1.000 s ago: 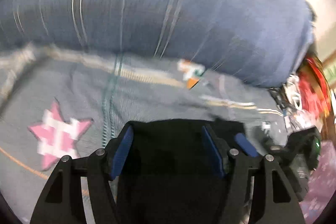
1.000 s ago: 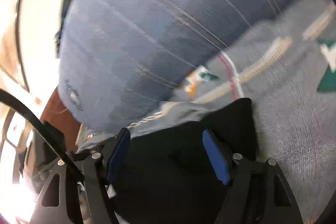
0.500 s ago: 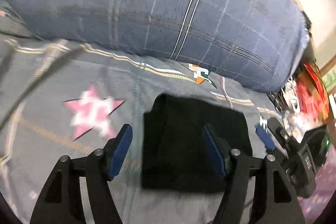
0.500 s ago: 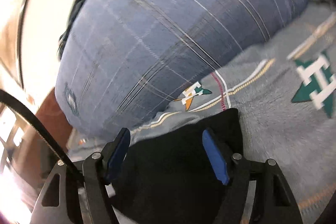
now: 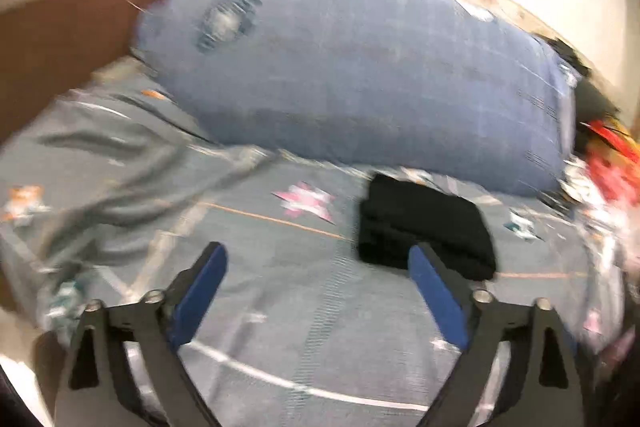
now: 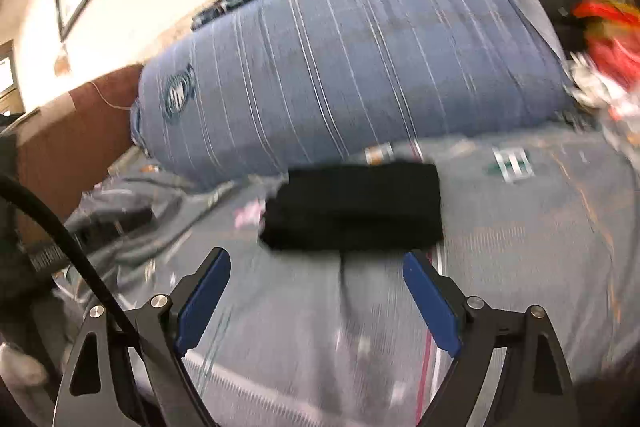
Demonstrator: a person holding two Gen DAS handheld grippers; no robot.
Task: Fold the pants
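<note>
Left tool (image 5: 316,283) and right tool (image 6: 316,285) are both spreading wide, jaws opening, nothing between them. Black pants (image 6: 354,207), folded into a compact block, are lying on the grey patterned bedspread (image 6: 520,247), just before the blue striped pillow (image 6: 340,67).

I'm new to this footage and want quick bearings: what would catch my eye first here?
A big blue striped pillow fills the back of the bed. In front of it, a compact folded black pair of pants lies on the grey patterned bedspread. Nearer the camera, the blue-padded fingers of the right gripper are opening with nothing between them, as are those of the left gripper.
</note>
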